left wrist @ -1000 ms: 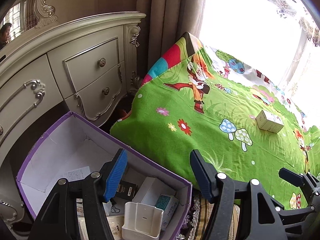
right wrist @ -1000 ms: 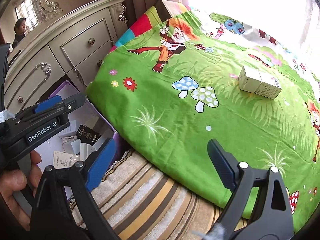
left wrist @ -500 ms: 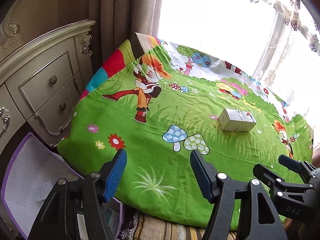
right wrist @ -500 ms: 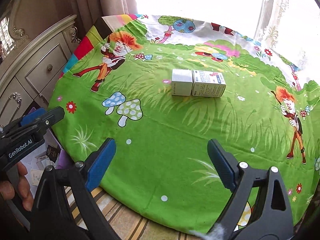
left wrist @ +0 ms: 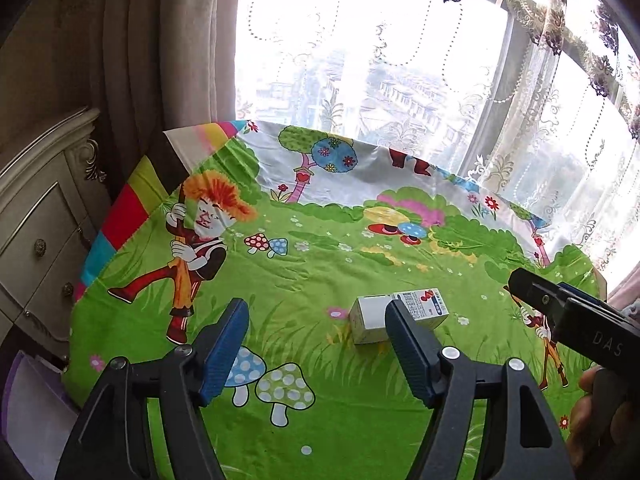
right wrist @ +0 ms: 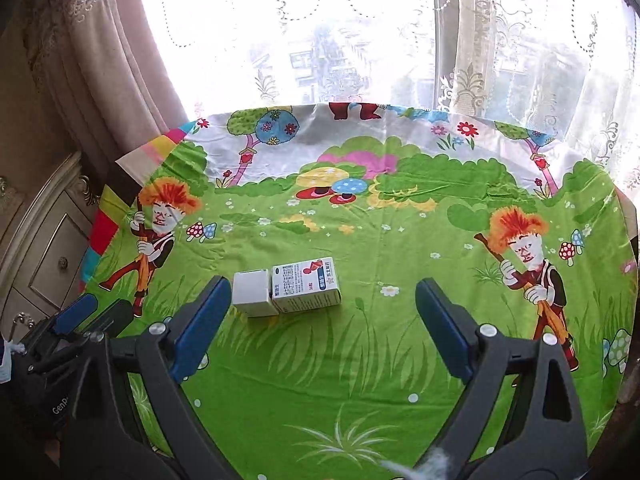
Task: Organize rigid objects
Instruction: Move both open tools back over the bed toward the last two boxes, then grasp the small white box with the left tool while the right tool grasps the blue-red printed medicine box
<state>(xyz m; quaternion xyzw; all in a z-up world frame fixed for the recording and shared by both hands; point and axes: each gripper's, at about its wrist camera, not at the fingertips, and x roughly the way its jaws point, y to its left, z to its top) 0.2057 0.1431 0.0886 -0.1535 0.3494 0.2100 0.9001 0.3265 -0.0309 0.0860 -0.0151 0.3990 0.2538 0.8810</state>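
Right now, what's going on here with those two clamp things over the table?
A person holds a two-finger gripper in each hand above a table with a green cartoon cloth. Two small boxes lie side by side on it, touching: a plain white box and a printed box. Neither is held. The left gripper is opening with nothing between its fingers; the right gripper is open and empty too. Both point down toward the boxes, apparently about to pick one up.
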